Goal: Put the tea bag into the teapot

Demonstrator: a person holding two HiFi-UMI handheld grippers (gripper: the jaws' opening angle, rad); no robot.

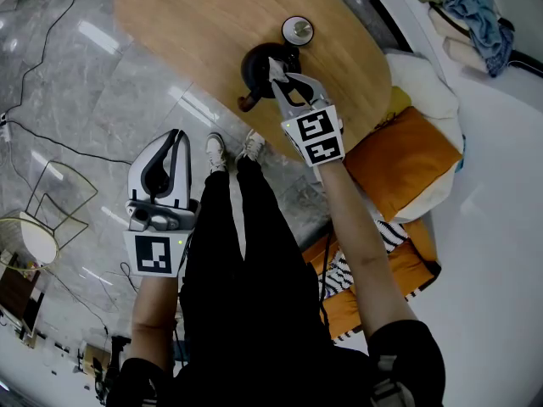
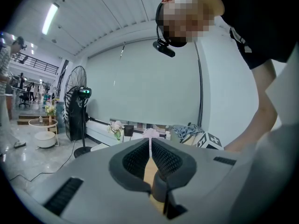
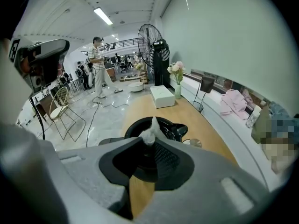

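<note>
A black teapot (image 1: 256, 64) stands open on the oval wooden table (image 1: 187, 24); its round lid (image 1: 298, 30) lies just beyond it. My right gripper (image 1: 277, 72) is shut on a small white tea bag (image 1: 276, 63) and holds it right over the pot's mouth. In the right gripper view the tea bag (image 3: 150, 131) is pinched at the fingertips, with the teapot (image 3: 175, 129) directly behind and below and the lid (image 3: 193, 143) to the right. My left gripper (image 1: 177, 137) hangs at the person's left side over the floor. Its jaws are shut on nothing (image 2: 150, 143).
A white box (image 3: 162, 96) and a vase of flowers (image 3: 176, 80) stand at the table's far end. An orange cushion seat (image 1: 399, 164) lies right of the table. A wire chair (image 1: 51, 197) and cables are on the marble floor to the left. The person's legs (image 1: 237, 227) are near the table edge.
</note>
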